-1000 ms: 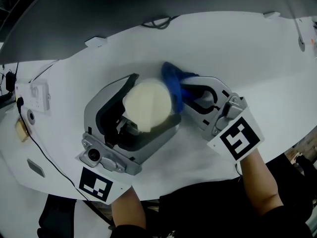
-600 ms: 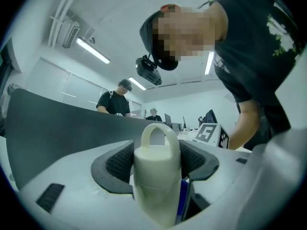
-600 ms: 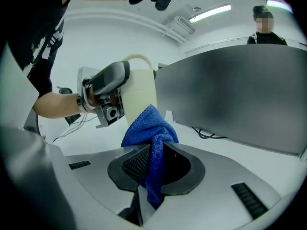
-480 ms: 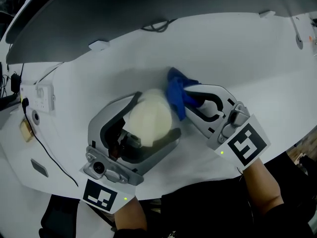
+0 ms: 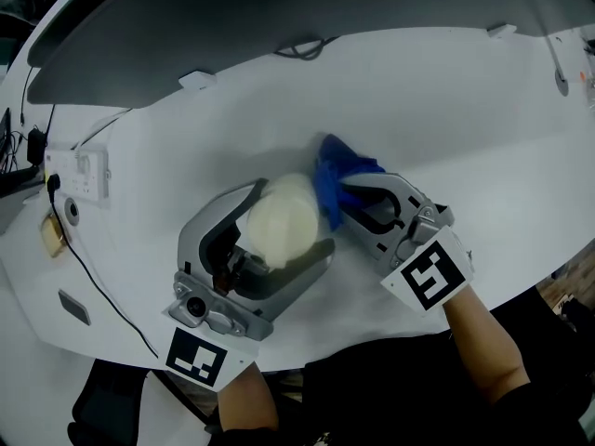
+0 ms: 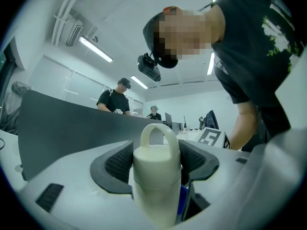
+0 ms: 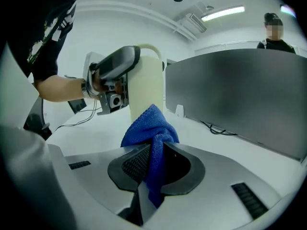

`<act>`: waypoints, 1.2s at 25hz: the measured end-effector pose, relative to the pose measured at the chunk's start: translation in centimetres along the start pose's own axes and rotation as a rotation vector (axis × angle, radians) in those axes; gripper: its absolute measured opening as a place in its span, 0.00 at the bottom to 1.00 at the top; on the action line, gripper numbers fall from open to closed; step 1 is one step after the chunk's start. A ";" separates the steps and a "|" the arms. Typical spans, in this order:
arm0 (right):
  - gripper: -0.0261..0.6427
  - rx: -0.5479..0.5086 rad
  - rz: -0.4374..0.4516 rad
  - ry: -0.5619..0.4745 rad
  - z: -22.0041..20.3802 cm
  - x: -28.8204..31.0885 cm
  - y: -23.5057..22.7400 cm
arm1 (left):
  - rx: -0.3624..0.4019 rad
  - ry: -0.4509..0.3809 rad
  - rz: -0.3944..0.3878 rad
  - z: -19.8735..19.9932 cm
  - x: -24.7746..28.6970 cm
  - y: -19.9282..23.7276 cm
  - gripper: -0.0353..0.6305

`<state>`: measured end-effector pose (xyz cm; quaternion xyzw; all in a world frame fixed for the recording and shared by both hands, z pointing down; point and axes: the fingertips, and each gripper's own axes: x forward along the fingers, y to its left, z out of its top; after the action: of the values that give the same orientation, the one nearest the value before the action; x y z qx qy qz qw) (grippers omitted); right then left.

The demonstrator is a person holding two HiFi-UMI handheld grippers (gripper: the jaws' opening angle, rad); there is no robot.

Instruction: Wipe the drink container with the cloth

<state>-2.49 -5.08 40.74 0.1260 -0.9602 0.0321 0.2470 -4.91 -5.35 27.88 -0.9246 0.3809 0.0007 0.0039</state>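
Observation:
A cream drink container (image 5: 282, 221) with a loop handle on its lid stands upright on the white table (image 5: 483, 119). My left gripper (image 5: 281, 223) is shut around its body; in the left gripper view the container (image 6: 157, 176) fills the gap between both ribbed pads. My right gripper (image 5: 337, 193) is shut on a bunched blue cloth (image 5: 335, 182), which presses against the container's right side. In the right gripper view the blue cloth (image 7: 149, 133) rises from the pinched jaws and touches the cream container (image 7: 146, 87).
A dark partition (image 5: 279, 7) runs along the table's far edge, with a cable (image 5: 299, 46) at its foot. A power strip (image 5: 82, 167) and wires lie at the left. People (image 6: 114, 97) stand beyond the partition.
The cloth and my right gripper have shifted slightly along the container's right side. My left gripper keeps its hold on the container.

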 end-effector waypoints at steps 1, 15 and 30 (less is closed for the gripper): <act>0.11 0.008 -0.002 -0.008 0.0 0.1 0.0 | 0.003 0.005 0.007 0.0 0.0 0.0 0.48; 0.11 0.194 -0.032 -0.089 0.7 -0.2 -0.9 | 0.044 0.131 0.596 -0.6 0.2 1.5 0.50; 0.11 0.064 0.088 -0.334 8.6 -3.5 -1.6 | 0.011 -0.036 -0.090 -0.1 0.8 -0.3 0.49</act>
<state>-3.13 -6.90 31.57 0.0952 -0.9910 0.0518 0.0782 -4.11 -5.72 28.00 -0.9406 0.3388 0.0150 0.0160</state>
